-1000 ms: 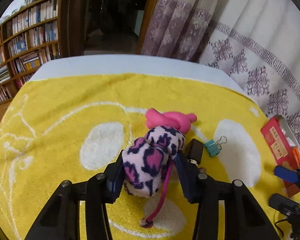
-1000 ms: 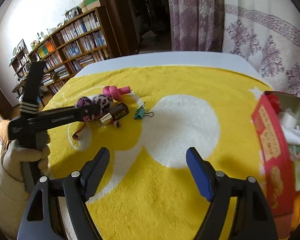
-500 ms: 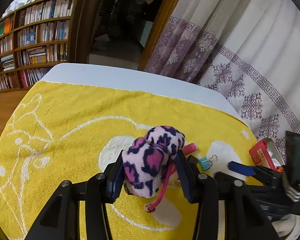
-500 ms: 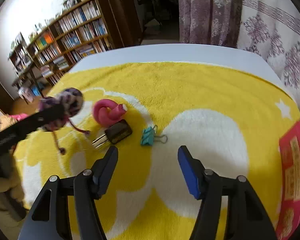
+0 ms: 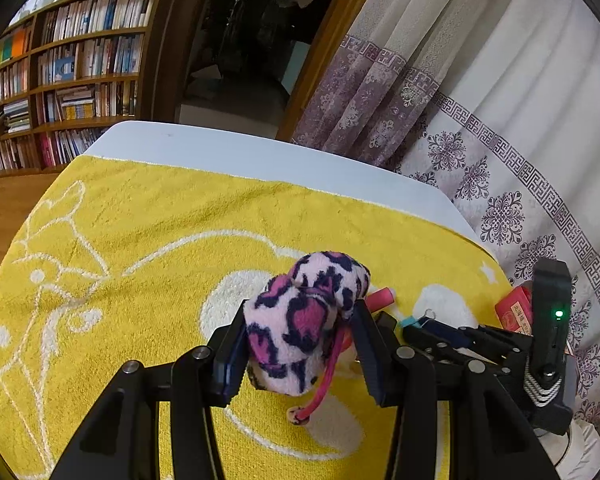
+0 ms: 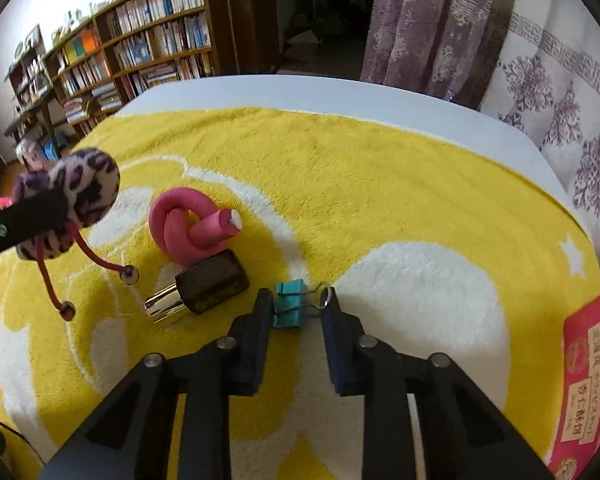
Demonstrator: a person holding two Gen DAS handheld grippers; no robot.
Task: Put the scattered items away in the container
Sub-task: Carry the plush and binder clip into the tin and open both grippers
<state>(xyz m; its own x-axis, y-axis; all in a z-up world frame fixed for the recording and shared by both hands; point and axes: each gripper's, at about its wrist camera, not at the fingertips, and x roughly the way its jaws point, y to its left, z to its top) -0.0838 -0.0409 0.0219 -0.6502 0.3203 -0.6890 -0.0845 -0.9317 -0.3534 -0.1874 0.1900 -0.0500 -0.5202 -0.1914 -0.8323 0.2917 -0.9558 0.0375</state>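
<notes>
My left gripper (image 5: 300, 310) is shut on a pink leopard-print plush (image 5: 308, 320) and holds it above the yellow towel (image 5: 140, 240), with its pink cords dangling. In the right wrist view the plush (image 6: 88, 184) hangs at the left. My right gripper (image 6: 298, 298) is low over the towel. Its jaws are closing on a teal binder clip (image 6: 290, 306), one pad on the body, the other at the wire handle. The clip (image 5: 412, 322) also shows in the left wrist view. A red container (image 6: 584, 380) stands at the right edge.
A knotted pink foam roller (image 6: 188, 228) and a dark brown tube with a gold cap (image 6: 208, 286) lie just left of the clip. The white table (image 6: 340, 96) ends beyond the towel. Curtains hang to the right, and bookshelves stand at the back left.
My right gripper came forward and down to the binder clip, and its jaws closed from wide apart onto it. My left gripper rose a little with the plush.
</notes>
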